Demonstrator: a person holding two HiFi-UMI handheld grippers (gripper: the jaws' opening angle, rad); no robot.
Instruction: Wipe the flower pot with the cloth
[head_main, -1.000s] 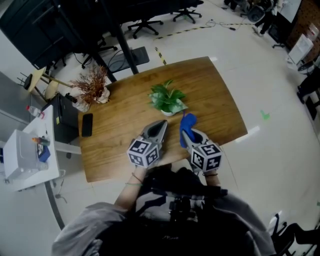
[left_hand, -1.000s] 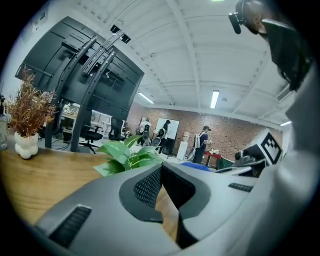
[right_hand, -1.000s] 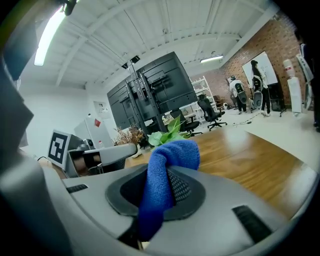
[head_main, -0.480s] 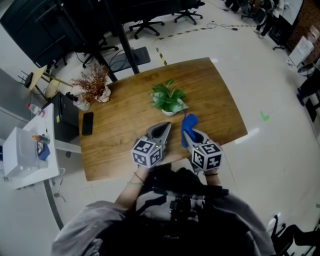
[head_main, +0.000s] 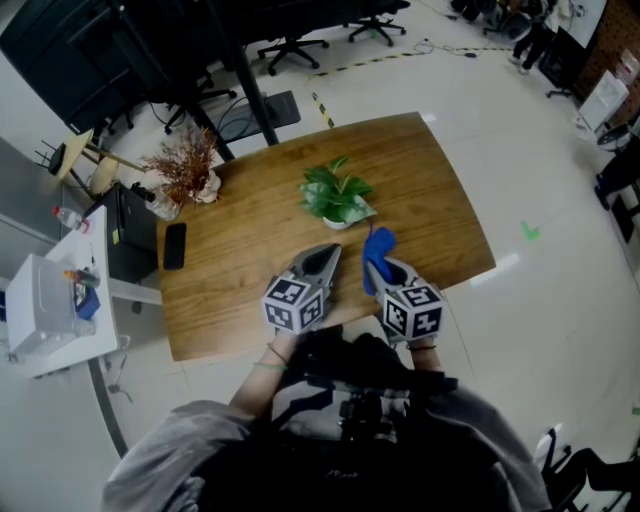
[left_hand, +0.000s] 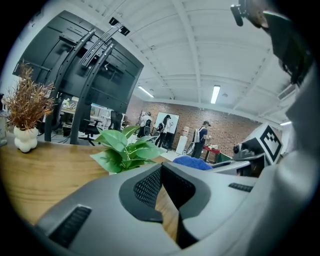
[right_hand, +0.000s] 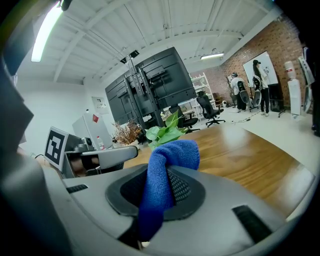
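Right gripper (head_main: 385, 268) clamped on blue cloth (head_main: 376, 243), left gripper (head_main: 325, 255) jaws together, empty, both over the table (head_main: 230, 250) near edge; flower pot (head_main: 338, 222) stands mid-table, near the cloth.

on the table (head_main: 250, 240), toward the far edge and about midway across: flower pot (head_main: 338, 218). at the far left corner: vase of dried stems (head_main: 183, 175). nearer along the left edge, lying flat: phone (head_main: 174, 248). over the near edge, side by side and apart, both pointing toward the flower pot: left gripper (head_main: 322, 255) and right gripper (head_main: 376, 268). between the right one's jaws, just before the pot: cloth (head_main: 376, 245). behind the table, on the floor: office chairs (head_main: 290, 50). left of the table: low cabinet (head_main: 60, 300).
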